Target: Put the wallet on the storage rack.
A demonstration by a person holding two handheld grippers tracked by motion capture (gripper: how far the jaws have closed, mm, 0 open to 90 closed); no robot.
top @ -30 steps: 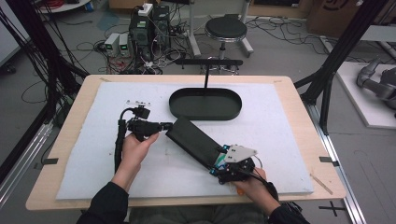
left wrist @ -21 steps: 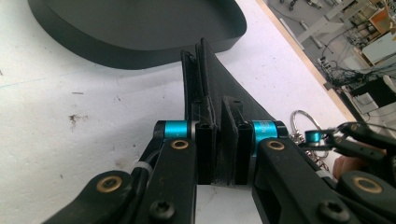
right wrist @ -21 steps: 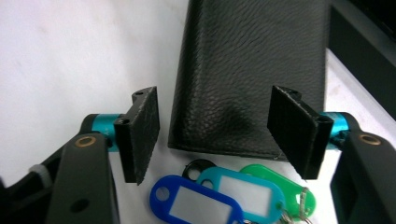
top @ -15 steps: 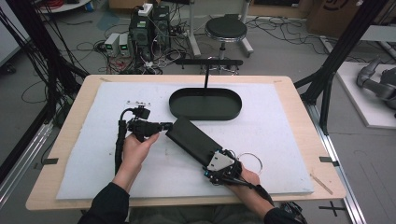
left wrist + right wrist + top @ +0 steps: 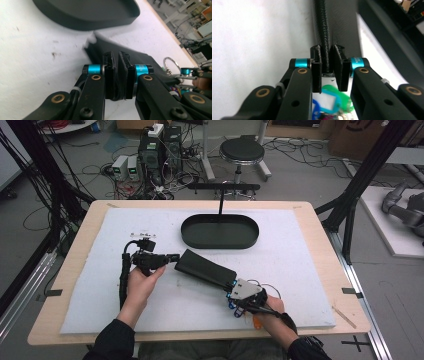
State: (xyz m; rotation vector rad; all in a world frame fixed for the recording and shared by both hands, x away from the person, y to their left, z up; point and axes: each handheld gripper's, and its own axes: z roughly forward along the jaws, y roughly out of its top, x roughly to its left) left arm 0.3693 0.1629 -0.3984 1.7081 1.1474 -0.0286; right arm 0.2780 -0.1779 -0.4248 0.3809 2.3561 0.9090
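Both tongs pinch my black pouch (image 5: pixel 205 268) mid-mat: left gripper (image 5: pixel 172 257) clamps its ten-o'clock end, right gripper (image 5: pixel 231 287), jaws just closing, nips its four-o'clock edge. Black tray (image 5: pixel 220 231) sits at twelve o'clock.
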